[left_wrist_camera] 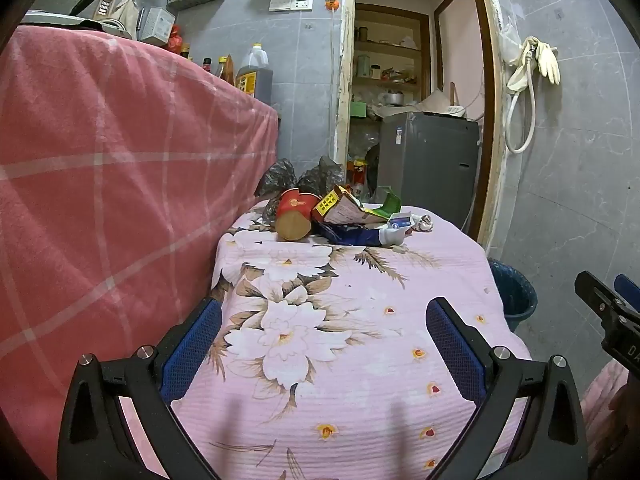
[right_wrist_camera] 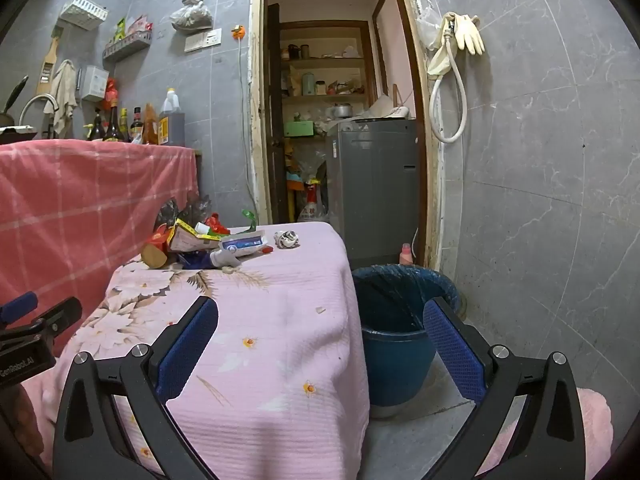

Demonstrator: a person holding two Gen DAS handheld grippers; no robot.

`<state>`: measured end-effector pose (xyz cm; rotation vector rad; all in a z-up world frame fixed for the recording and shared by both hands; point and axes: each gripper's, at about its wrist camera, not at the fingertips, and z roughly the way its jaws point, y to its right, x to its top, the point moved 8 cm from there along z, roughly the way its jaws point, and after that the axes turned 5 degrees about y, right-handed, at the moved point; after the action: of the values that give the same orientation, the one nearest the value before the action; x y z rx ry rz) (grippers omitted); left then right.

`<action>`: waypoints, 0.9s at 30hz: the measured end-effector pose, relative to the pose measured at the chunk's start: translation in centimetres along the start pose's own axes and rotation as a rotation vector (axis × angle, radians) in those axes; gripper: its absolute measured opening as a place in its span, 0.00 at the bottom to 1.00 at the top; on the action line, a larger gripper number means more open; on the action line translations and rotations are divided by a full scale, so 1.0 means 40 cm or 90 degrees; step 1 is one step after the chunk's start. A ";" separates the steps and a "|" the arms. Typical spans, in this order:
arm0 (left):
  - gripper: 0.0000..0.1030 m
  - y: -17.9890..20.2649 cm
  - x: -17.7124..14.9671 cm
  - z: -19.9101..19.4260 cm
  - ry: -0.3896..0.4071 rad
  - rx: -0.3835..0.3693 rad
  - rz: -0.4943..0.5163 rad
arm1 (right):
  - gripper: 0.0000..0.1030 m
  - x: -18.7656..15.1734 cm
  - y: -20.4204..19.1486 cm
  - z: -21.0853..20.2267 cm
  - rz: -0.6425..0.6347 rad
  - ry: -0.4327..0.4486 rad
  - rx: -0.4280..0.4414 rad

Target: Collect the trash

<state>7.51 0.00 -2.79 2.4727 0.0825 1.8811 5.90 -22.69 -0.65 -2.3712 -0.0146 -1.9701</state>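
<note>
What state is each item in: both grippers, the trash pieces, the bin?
Left gripper: jaws wide open, empty.
Right gripper: jaws wide open, empty.
Red cup: lying on its side.
Paper ball: crumpled, apart from the pile.
Blue bin: upright beside the table, lined.

On the tabletop (right_wrist_camera: 280,320) lies one heap of trash: one red paper cup (left_wrist_camera: 294,216) on its side, one yellow-labelled carton (left_wrist_camera: 340,208), one green scrap (left_wrist_camera: 390,202), one blue-and-white tube box (right_wrist_camera: 242,245), one crumpled paper ball (right_wrist_camera: 287,239) and one dark plastic bag (left_wrist_camera: 304,178). One blue bin (right_wrist_camera: 396,344) stands beside it. Two hand-held grippers show: the left (left_wrist_camera: 322,344) and the right (right_wrist_camera: 320,344).
</note>
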 end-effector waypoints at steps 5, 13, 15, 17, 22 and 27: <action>0.97 0.000 0.000 0.000 0.002 0.001 0.000 | 1.00 0.000 -0.001 0.000 0.001 0.002 0.000; 0.97 0.000 0.000 0.000 0.001 0.001 0.000 | 1.00 0.001 -0.002 -0.001 -0.002 0.004 -0.001; 0.97 0.001 0.000 -0.001 0.002 0.002 0.000 | 1.00 0.001 -0.001 -0.001 -0.002 0.004 0.000; 0.97 0.000 0.000 0.000 0.001 0.000 -0.001 | 1.00 0.001 0.000 -0.001 -0.002 0.004 -0.001; 0.97 0.001 0.000 0.000 0.002 0.000 0.001 | 1.00 0.002 0.001 -0.001 -0.002 0.003 0.000; 0.97 -0.001 0.000 0.000 0.001 0.001 -0.001 | 1.00 0.003 0.001 -0.001 -0.002 0.004 0.000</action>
<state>7.52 0.02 -2.80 2.4716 0.0865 1.8821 5.88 -22.76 -0.51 -2.3668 -0.0175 -1.9794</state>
